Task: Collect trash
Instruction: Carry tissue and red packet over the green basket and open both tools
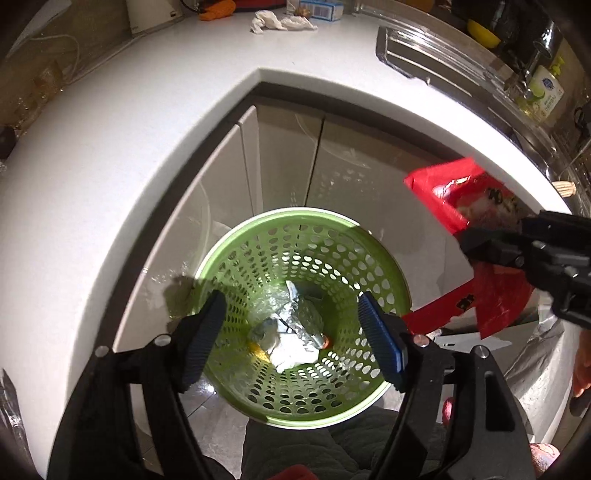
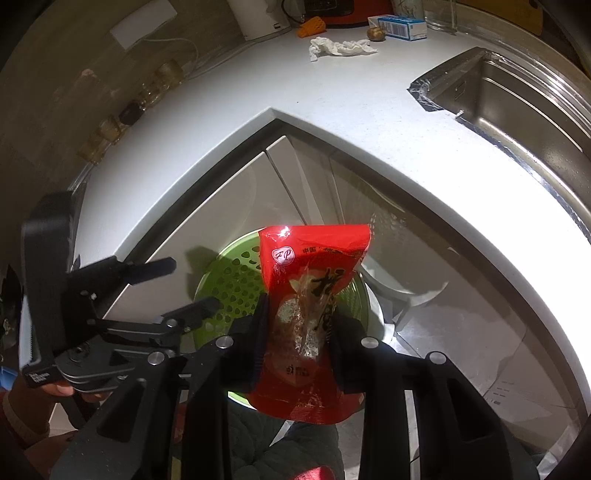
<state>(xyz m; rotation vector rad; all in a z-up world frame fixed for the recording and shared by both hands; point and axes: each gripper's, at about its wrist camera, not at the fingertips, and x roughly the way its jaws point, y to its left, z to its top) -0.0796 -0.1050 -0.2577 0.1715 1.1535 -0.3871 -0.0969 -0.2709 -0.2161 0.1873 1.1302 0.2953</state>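
Left gripper: jaws spread wide, nothing pinched between them, hanging right over the mouth of the bin and pointing steeply down. It also shows at the left of the right wrist view, jaws apart there too.

Right gripper: jaws pinching the red snack bag around its middle, so the top half sticks up past the jaws and the bottom hangs out below them.

Red snack bag: up in the air, over the right part of the bin's rim. In the left wrist view it sits off to the right, well apart from the left jaws.

Green bin: round perforated basket on the floor, tucked into the inside corner of the cabinets, under the worktop edge.

Inside the bin: crumpled foil plus some white paper at the bottom, pretty much dead centre.

Worktop: white, L-shaped, wraps around the far side.

Crumpled tissue: lying on the far part of the worktop, near a small blue and white box.

Sink: steel, far right, set in the worktop.
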